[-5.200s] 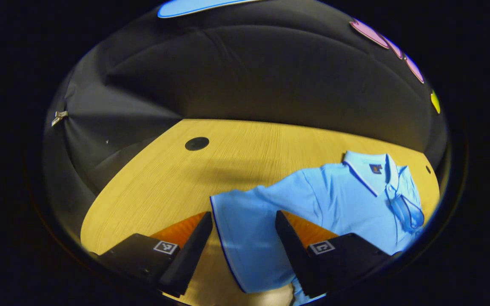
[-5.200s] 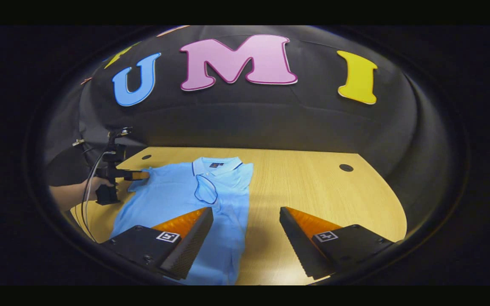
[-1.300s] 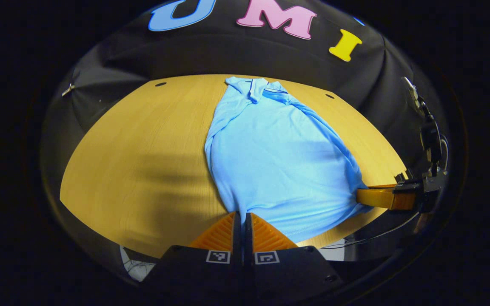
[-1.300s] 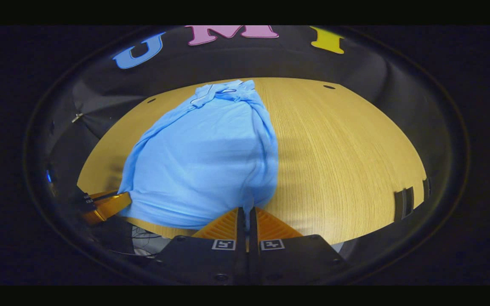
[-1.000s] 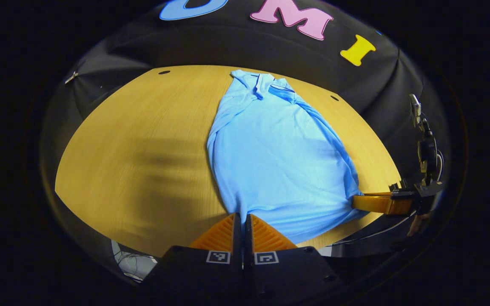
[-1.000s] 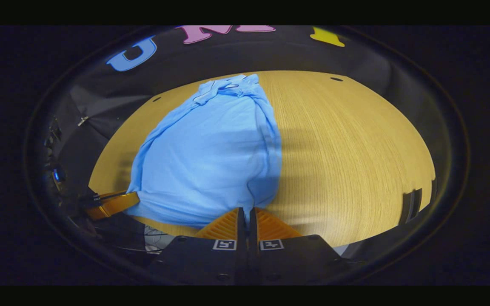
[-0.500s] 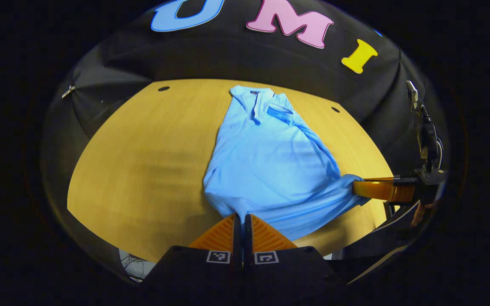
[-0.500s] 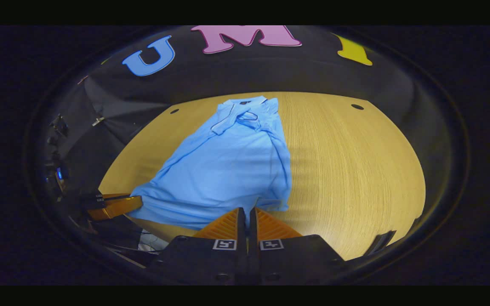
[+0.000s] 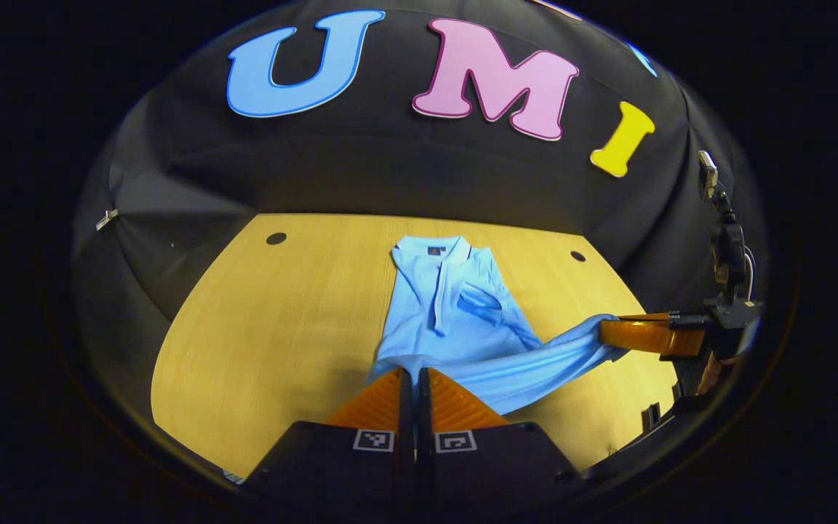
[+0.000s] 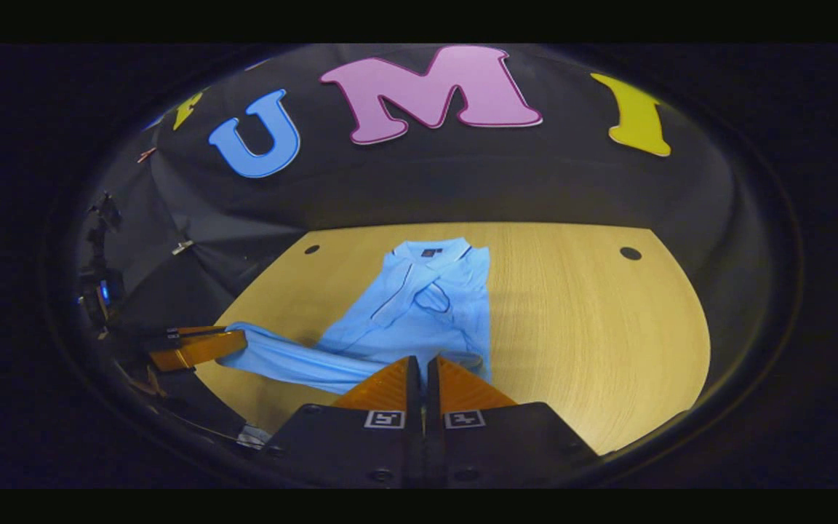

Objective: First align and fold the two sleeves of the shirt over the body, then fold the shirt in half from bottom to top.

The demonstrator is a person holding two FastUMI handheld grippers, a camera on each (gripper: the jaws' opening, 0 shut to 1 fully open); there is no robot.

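Left tool and right tool each pinch a hem corner of the blue shirt, lifted above the table.

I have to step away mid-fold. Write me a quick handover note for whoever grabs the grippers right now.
Left gripper: shut on the shirt hem.
Right gripper: shut on the hem's other corner.
Shirt lies on the table, collar at the far end; the hem is lifted off the table between the grippers.
Done: sleeves look folded over the body.
Left: carry the hem up to the collar, lay it flat, let go.
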